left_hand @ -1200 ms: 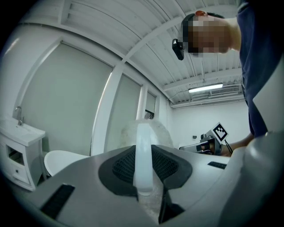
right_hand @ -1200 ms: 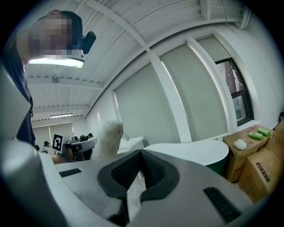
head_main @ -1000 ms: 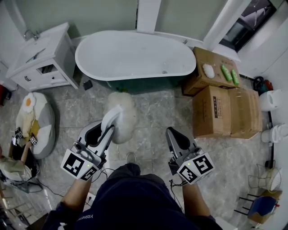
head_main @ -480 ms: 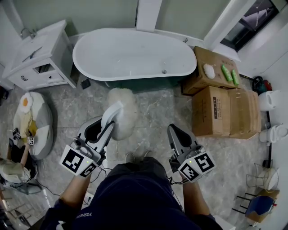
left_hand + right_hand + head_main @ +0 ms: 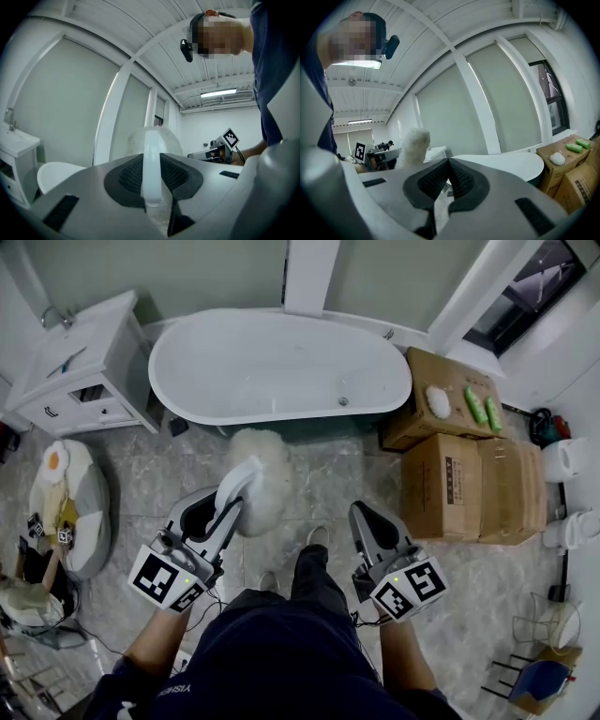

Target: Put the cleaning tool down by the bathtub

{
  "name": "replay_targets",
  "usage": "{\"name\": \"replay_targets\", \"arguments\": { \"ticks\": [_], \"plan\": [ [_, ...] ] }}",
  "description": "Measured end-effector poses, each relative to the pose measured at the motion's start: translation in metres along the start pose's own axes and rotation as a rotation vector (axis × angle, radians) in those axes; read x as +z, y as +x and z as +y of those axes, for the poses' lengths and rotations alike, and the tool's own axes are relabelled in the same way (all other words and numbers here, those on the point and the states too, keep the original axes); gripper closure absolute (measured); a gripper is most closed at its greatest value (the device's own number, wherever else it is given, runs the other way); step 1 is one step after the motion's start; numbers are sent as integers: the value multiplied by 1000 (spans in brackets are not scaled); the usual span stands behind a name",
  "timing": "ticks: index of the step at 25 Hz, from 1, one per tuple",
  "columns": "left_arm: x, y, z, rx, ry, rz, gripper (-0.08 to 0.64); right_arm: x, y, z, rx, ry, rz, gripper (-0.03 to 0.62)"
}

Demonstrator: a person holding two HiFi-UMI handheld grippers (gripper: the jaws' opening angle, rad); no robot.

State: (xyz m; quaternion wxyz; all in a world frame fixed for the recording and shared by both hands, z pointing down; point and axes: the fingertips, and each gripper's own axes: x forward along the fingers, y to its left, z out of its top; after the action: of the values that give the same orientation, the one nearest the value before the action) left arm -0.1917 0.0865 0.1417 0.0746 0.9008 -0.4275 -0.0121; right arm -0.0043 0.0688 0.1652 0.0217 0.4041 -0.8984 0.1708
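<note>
We are gripping the cleaning tool [image 5: 255,486] in our left gripper [image 5: 223,502], its fluffy head near the bathtub [image 5: 281,367]. Our right gripper [image 5: 362,514] is carrying nothing, jaws together

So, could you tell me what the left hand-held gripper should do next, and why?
Probably carry the cleaning tool closer to the bathtub before lowering it: the left hand-held gripper is clamped on its white handle, and its fluffy head appears to hang short of the tub's side.

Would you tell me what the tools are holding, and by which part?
Left tool grips the fluffy white duster by its white plastic handle; right tool holds nothing.
</note>
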Motion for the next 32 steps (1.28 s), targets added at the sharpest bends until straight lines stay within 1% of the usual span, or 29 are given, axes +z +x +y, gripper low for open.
{"name": "replay_targets", "arguments": {
  "ticks": [4, 21, 32],
  "plan": [
    [0, 29, 6, 17, -3, 8, 449, 9, 14, -28, 17, 6, 1, 588],
    [2, 166, 13, 95, -4, 57, 449, 45, 50, -169, 82, 41, 35, 588],
    [-4, 233, 32, 146, -12, 82, 449, 54, 79, -238, 115, 59, 66, 588]
  ]
}}
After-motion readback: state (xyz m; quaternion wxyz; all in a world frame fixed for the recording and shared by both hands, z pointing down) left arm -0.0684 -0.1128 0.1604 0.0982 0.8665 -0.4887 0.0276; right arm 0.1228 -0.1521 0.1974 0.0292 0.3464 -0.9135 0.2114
